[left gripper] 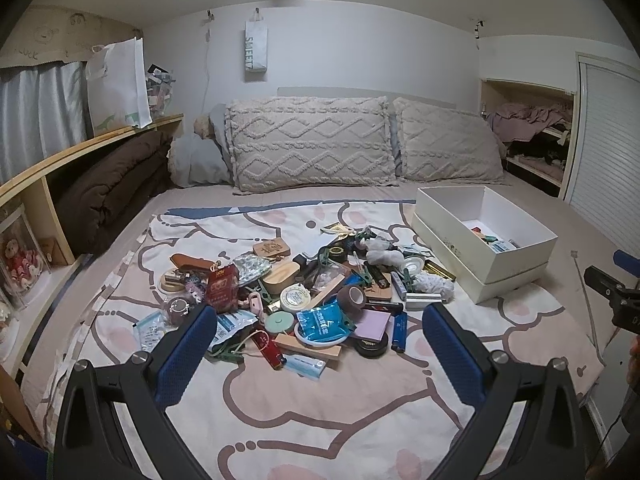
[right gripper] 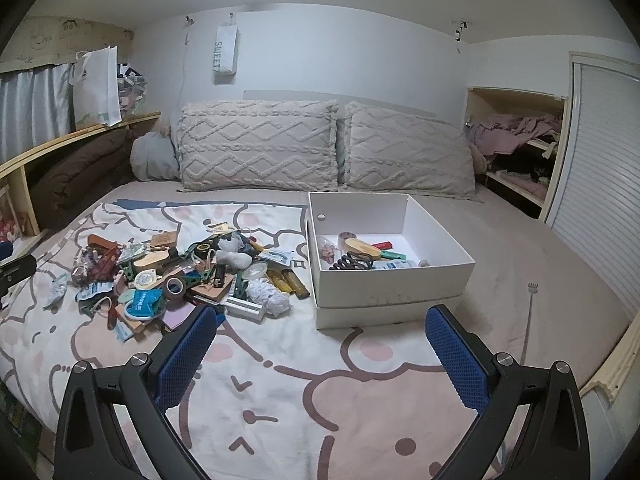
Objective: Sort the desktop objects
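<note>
A pile of small desktop objects (left gripper: 304,292) lies on a cartoon-print blanket on the bed; it also shows in the right wrist view (right gripper: 180,280). A white box (left gripper: 486,236) stands to its right and holds several items (right gripper: 368,256). My left gripper (left gripper: 316,320) is open and empty, hovering above the near edge of the pile. My right gripper (right gripper: 320,320) is open and empty, in front of the white box (right gripper: 392,284).
Two knitted pillows (left gripper: 312,142) lean at the head of the bed. A wooden shelf (left gripper: 80,152) with a brown blanket runs along the left. A closet nook with clothes (right gripper: 516,140) is at the right. A back scratcher (right gripper: 528,312) lies right of the box.
</note>
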